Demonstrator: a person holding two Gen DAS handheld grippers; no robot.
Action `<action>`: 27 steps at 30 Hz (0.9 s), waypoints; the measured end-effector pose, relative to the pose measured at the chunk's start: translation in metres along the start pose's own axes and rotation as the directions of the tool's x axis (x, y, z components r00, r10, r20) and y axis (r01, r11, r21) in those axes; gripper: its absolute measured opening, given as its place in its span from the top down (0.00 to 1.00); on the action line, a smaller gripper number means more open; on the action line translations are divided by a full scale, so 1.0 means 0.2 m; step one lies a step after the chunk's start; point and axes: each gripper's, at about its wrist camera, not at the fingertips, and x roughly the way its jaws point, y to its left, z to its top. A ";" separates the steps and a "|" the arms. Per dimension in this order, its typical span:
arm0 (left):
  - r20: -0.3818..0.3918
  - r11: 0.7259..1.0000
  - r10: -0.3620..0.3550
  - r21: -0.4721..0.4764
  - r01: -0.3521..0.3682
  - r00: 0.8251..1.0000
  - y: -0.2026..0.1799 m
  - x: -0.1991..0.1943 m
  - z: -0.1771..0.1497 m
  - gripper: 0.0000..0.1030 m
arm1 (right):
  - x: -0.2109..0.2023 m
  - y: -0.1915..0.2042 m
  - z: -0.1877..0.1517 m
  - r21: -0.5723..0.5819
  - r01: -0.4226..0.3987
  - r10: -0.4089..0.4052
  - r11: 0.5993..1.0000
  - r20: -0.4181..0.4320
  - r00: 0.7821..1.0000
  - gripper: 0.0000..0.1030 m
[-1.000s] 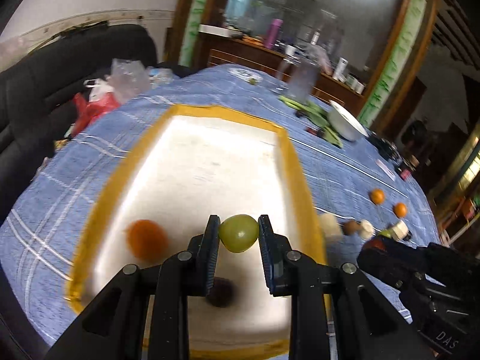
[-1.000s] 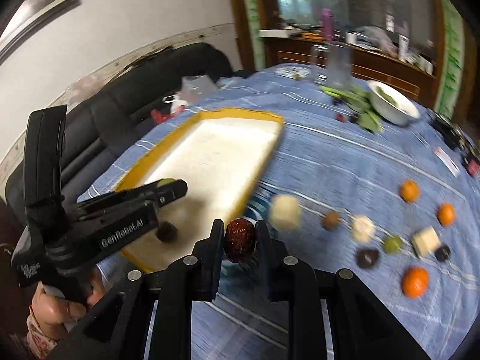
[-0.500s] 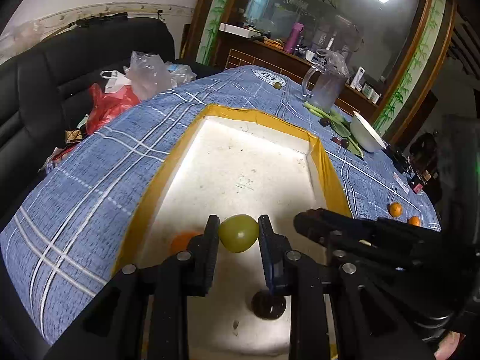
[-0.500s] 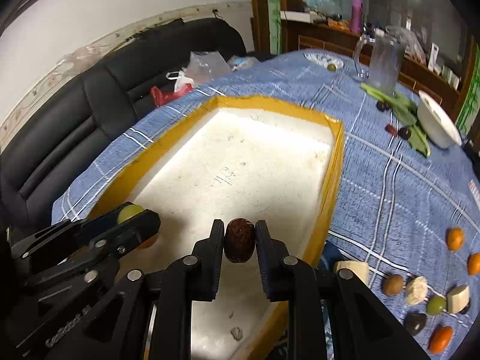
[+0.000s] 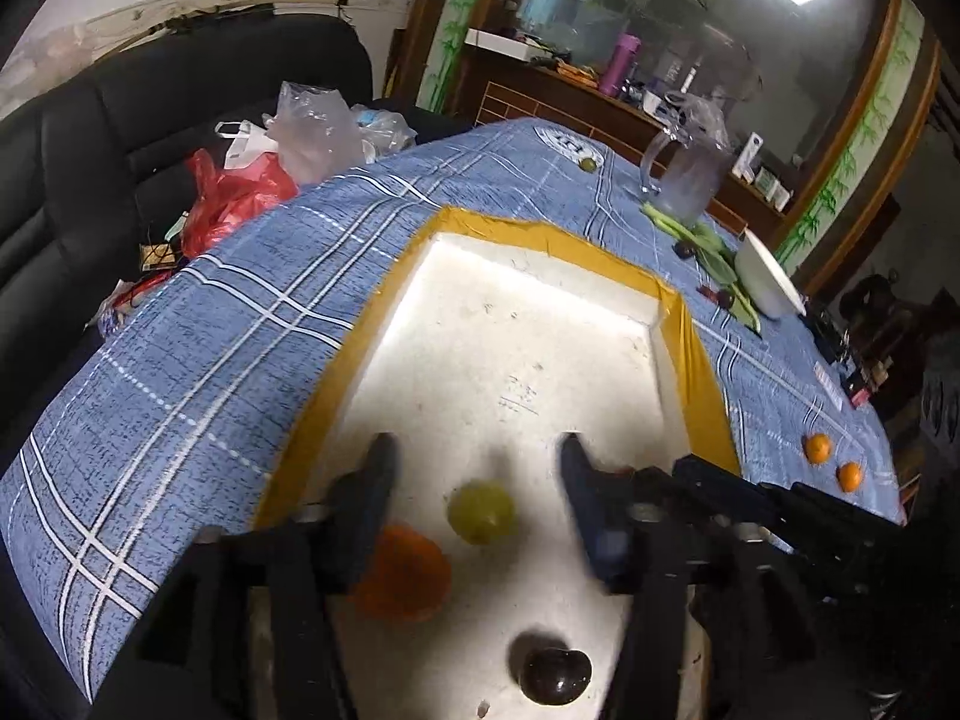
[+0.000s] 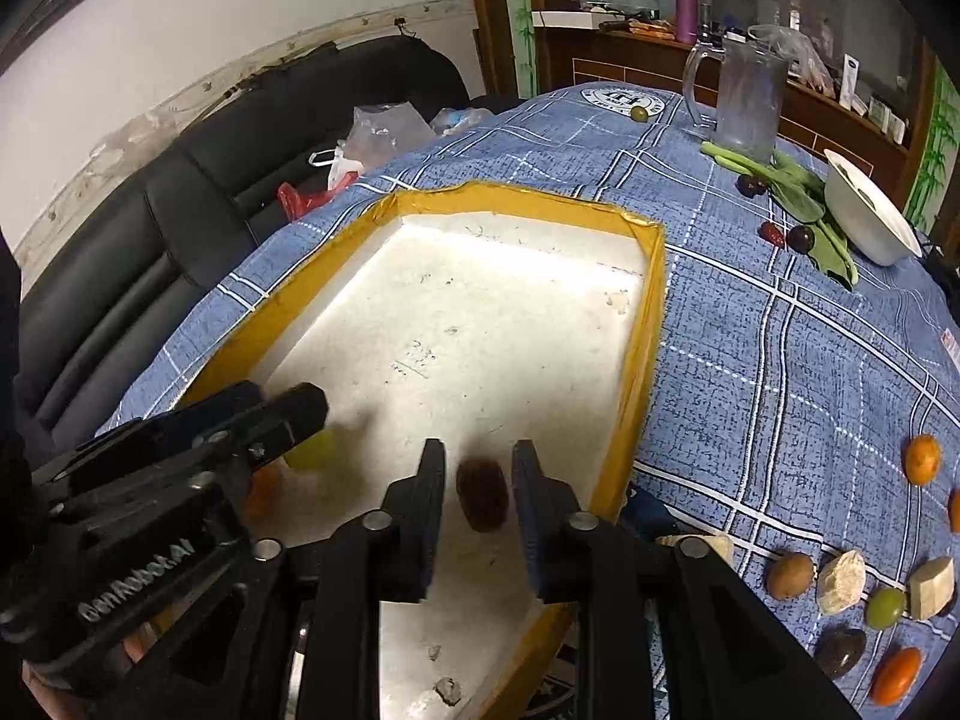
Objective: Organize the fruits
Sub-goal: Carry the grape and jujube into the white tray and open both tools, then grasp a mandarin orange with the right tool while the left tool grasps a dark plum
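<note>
Left wrist view: left gripper [image 5: 477,468] over the near end of the white foam tray [image 5: 699,360] with the yellow-taped rim, jaws opening, gaps visible on both sides of the green fruit [image 5: 482,511] sitting between them, so no longer pinched. Green fruit down on the tray floor or just above it, hard to say which. Orange fruit [image 5: 403,575] right beside it on the tray, partly tucked behind the left finger. Dark glossy fruit [image 5: 555,676] nearer the camera, also in the tray. Right gripper's black body poking in from the right edge.

Right wrist view: right gripper [image 6: 477,480] also over the tray's near end, jaws opening, only slightly parted, with a brown-red date [image 6: 482,494] between them. Date a bit blurred, small gaps on both sides, pads not pressing on it. Can't tell if resting on the foam yet. Left gripper visible at lower left with the green fruit peeking out at its tip.

Off to the right on the blue plaid tablecloth [image 6: 780,360]: a row of leftover fruits and pale chunks [image 6: 840,585], plus two small oranges [image 5: 833,462] further out. Glass pitcher [image 6: 744,99], white bowl [image 6: 867,216] and some green leaves [image 6: 798,192] at the far end of the table.
</note>
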 end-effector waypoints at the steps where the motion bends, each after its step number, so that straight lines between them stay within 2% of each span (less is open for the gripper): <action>1: 0.006 1.000 -0.005 -0.014 0.006 1.000 0.01 -0.02 0.00 0.33 | -0.01 0.00 0.00 0.000 -0.003 0.003 1.000 0.006 1.000 0.58; 6: 0.031 0.999 -0.019 -0.048 0.020 0.999 0.04 -0.10 0.01 0.31 | -0.09 0.01 -0.01 0.001 -0.014 0.014 1.000 0.047 0.999 0.57; 8: 0.045 0.998 -0.020 -0.065 0.023 0.999 0.04 -0.13 0.00 0.27 | -0.16 0.00 -0.02 0.004 -0.018 0.018 1.000 0.071 0.997 0.57; 12: 0.063 0.995 -0.011 -0.094 0.017 0.998 0.05 -0.20 -0.03 0.22 | -0.30 -0.05 -0.08 0.019 -0.024 0.021 1.000 0.119 0.993 0.47; 17: 0.062 0.998 -0.013 -0.056 0.016 0.998 -0.02 -0.25 -0.07 0.22 | -0.44 -0.17 -0.22 0.068 -0.044 0.034 0.997 0.136 0.990 0.47; 21: 0.081 1.000 -0.025 -0.013 0.026 0.996 -0.12 -0.30 -0.11 0.22 | -0.55 -0.34 -0.37 0.122 -0.013 -0.003 0.992 0.133 0.991 0.47; 27: 0.063 0.995 -0.066 0.075 0.061 0.996 -0.33 -0.29 -0.16 0.22 | -0.71 -0.67 -0.60 0.246 0.090 -0.122 0.965 0.116 0.986 0.44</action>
